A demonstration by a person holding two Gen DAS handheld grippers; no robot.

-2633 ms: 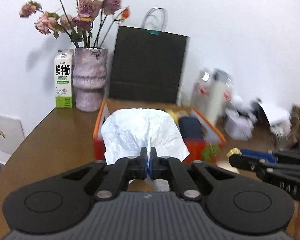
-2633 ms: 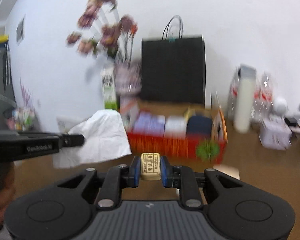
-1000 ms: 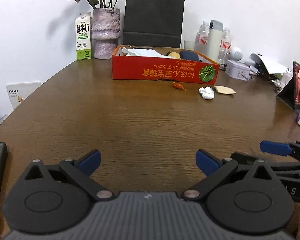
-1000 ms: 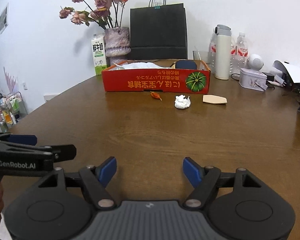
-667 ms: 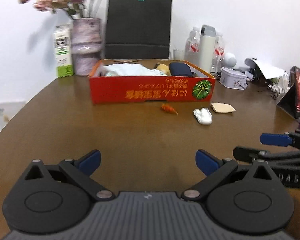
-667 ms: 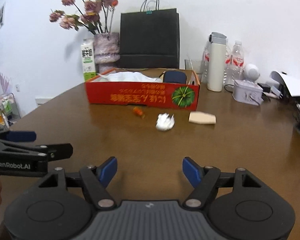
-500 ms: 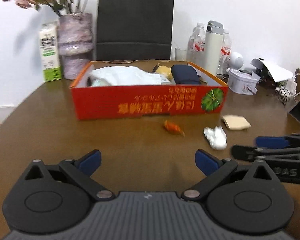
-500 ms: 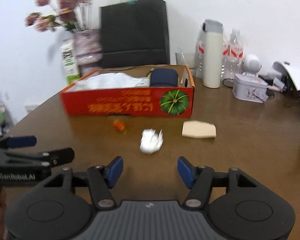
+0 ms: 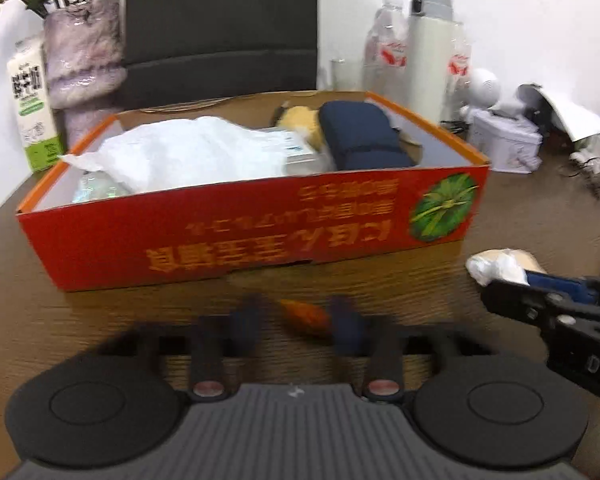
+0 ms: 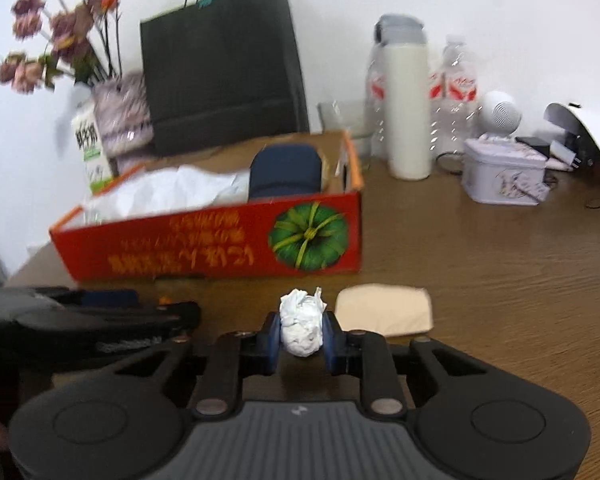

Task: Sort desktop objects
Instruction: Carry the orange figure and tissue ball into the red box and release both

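A small orange object [image 9: 304, 317] lies on the brown table in front of the red cardboard box [image 9: 240, 240]. My left gripper [image 9: 296, 322] straddles it with jaws closing; a gap still shows on its left side, though motion blur hides detail. A crumpled white paper ball [image 10: 302, 324] sits between the blue pads of my right gripper [image 10: 302, 336], whose jaws are closing and touch it on both sides. The left wrist view also shows the paper ball [image 9: 496, 268] at the right gripper's [image 9: 508, 282] tip. The box [image 10: 204, 256] holds white paper and a navy pouch.
A beige flat piece [image 10: 384, 310] lies just right of the paper ball. Behind the box stand a black paper bag [image 10: 220, 68], a vase of roses [image 10: 120, 112], a milk carton [image 10: 88, 140], a white flask [image 10: 406, 104], water bottles and a white tin [image 10: 504, 172].
Both grippers have moved forward to just in front of the red box. Their wide-open jaws have narrowed, the right onto the white paper ball and the left around the orange object.
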